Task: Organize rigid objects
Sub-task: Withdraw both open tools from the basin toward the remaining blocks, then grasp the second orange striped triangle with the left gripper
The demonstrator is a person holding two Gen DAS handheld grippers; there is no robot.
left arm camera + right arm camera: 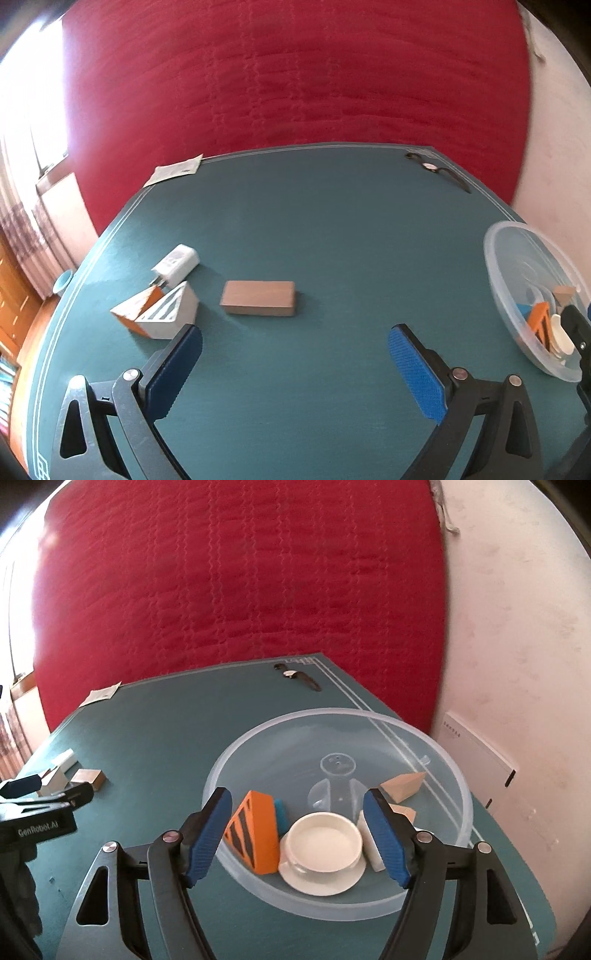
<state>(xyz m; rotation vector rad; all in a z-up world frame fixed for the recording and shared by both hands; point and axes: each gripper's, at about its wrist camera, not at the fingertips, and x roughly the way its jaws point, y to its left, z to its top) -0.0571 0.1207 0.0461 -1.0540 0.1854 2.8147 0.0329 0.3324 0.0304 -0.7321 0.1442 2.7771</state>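
The left gripper [294, 345] hung low over the teal surface [332, 221] with its blue-padded jaws spread wide and nothing between them. Just ahead of it lay a brown wooden block [259, 298], flat on its long side and clear of both pads. Off to the left sat a white triangular wedge [170, 315] with slotted openings, an orange-and-tan wedge [135, 308] pressed up against it, and a white charger plug [175, 264] just behind the pair, its prongs pointing toward them. Over on the right, the right gripper [297, 832] hovered at the near rim of the clear plastic bowl [458, 775], jaws likewise parted and gripping nothing. Between the pads, down in the bowl, sat a white cup on its saucer [325, 843]; an orange wedge with black stripes [255, 830] leaned beside the left pad, a small blue piece [281, 814] tucked behind it. A tan wooden wedge [402, 784] lay toward the bowl's far right side, and a white block [371, 843] sat right by the right pad, though whether they touched, that could not be told. From the left wrist view the same bowl showed at the right edge, well apart from the brown block. At the far corner of the surface lay a wristwatch [297, 675], and a paper slip [175, 170] sat on the far left edge, against a red quilted backdrop [240, 590].
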